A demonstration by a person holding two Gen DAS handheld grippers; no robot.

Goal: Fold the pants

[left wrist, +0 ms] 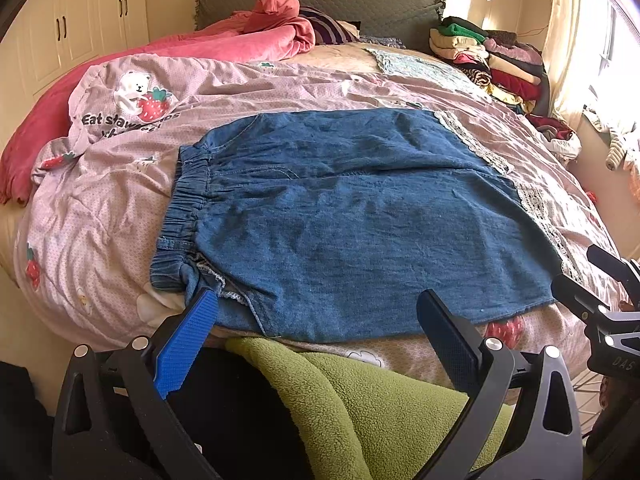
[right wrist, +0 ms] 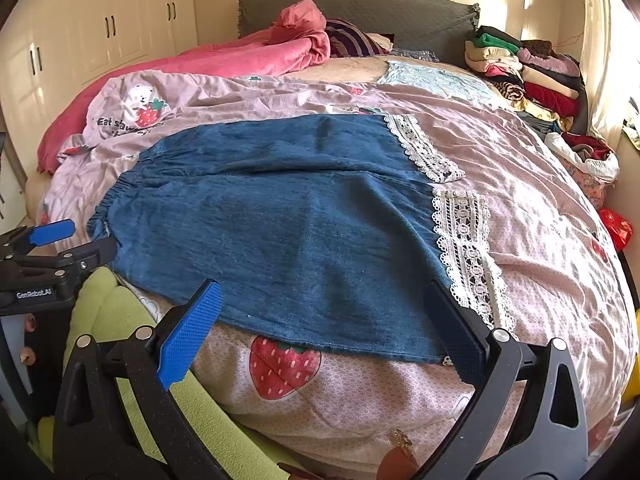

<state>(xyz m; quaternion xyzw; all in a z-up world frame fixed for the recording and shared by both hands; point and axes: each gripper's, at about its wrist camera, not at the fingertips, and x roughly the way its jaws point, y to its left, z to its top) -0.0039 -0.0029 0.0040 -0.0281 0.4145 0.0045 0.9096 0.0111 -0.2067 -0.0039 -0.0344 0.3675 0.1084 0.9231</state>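
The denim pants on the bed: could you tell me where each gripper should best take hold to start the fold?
Probably the near edge. The pants lie flat, waistband left, lace hems right. The left gripper could take the near waistband corner, the right gripper the near hem corner, both coming from the bed's near side, jaws open.

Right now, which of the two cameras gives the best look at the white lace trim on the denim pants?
The right wrist view: the lace trim on both leg ends lies open and close, its pattern plain to see. In the left wrist view the lace trim runs along the pants' far right edge, thin and squeezed by the lens.
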